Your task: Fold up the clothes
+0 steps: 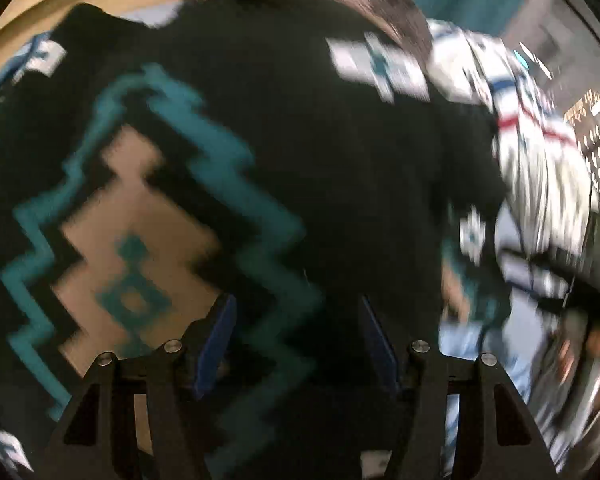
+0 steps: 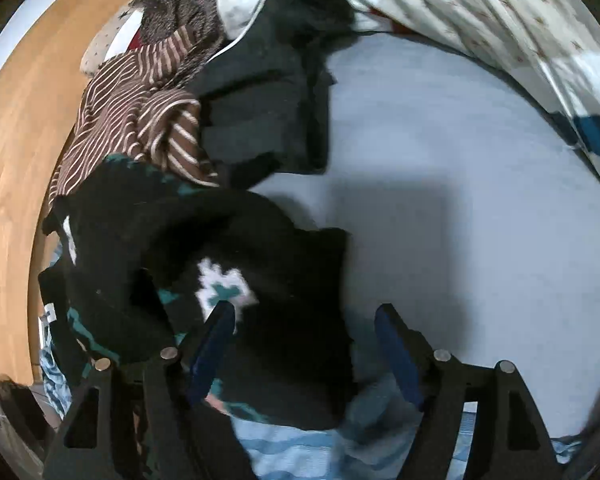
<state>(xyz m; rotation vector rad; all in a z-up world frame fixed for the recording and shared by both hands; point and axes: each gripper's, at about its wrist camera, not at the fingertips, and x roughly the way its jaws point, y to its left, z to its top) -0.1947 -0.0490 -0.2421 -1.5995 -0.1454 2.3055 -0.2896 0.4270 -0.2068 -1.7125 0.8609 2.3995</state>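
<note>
A black knitted sweater (image 1: 300, 140) with teal zigzags and a beige diamond fills the blurred left wrist view. My left gripper (image 1: 298, 320) hovers close over it, open, blue pads wide apart. In the right wrist view the same sweater (image 2: 228, 240) lies crumpled on the pale bed sheet (image 2: 440, 140), a white and teal motif showing. My right gripper (image 2: 306, 320) is open, and the sweater's near edge lies between its spread fingers, not pinched.
A brown striped garment (image 2: 140, 108) and a dark folded garment (image 2: 268, 112) are piled behind the sweater. A white star-print quilt (image 2: 480, 12) runs along the far right. The wooden bed frame (image 2: 12, 160) borders the left. Light blue patterned fabric (image 2: 300, 448) lies under the right gripper.
</note>
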